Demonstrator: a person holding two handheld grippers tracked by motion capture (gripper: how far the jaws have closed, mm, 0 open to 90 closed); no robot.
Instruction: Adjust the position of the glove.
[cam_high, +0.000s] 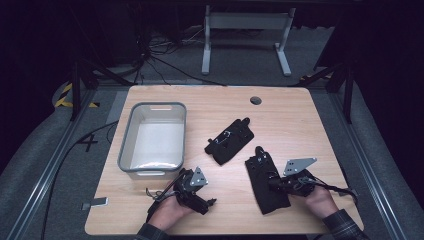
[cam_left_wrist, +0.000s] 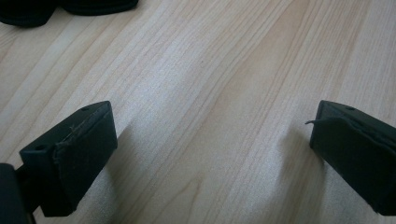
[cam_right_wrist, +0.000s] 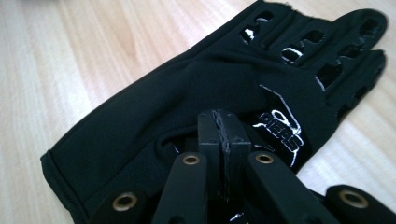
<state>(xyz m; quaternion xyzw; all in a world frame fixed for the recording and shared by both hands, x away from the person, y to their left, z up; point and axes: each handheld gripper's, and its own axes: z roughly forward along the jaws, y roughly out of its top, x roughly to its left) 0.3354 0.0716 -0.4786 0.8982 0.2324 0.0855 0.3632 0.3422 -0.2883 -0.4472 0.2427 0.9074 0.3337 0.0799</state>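
My right gripper (cam_right_wrist: 223, 133) is pinched on the near glove (cam_high: 265, 182), long axis near-far; bin (cam_high: 126, 150) far left; left gripper (cam_left_wrist: 210, 154) wide open, empty.

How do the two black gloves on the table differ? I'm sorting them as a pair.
The near glove lies stretched out long, with the right gripper shut on its fabric; the far glove lies bunched and shorter, touched by nothing. The near glove points its fingers away from the person, the far glove lies slanted. Both are black with white print.
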